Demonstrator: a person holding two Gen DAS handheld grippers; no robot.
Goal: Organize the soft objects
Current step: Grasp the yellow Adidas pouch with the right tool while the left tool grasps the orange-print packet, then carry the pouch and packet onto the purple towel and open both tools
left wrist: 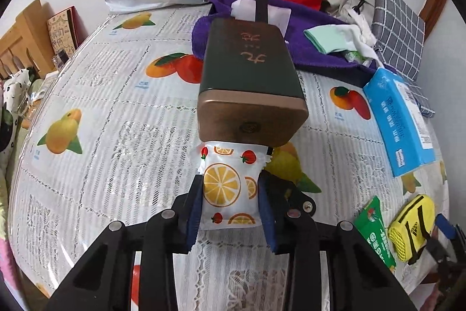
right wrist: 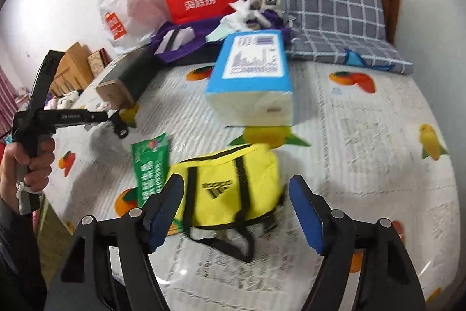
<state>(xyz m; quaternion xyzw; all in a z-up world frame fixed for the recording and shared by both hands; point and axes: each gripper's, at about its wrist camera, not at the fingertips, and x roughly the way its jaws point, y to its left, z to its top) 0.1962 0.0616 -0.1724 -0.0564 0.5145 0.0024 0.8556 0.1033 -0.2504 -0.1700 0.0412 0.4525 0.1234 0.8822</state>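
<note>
The sorting looks barely begun, I'd say; soft things lie scattered all over the fruit-print tabletop (left wrist: 96, 95). The left gripper (left wrist: 230, 194) has its fingers closed on a small fruit-patterned pouch (left wrist: 228, 185), pressed between the pads, its far end right up against the brown end of a dark green box (left wrist: 250, 83) lying straight ahead of the fingers.

The right gripper (right wrist: 234, 212) stands with its fingers spread wide and holding nothing; a yellow bag (right wrist: 230, 185) lies just beyond and between them, not gripped. Left of those fingers lies a green packet (right wrist: 151, 168), touching the bag. Further ahead sit a blue tissue pack (right wrist: 250, 80), then a purple towel (right wrist: 177, 40), white cloths and a grey checked cushion (right wrist: 332, 8). Nearly everything seems left to gather.
</note>
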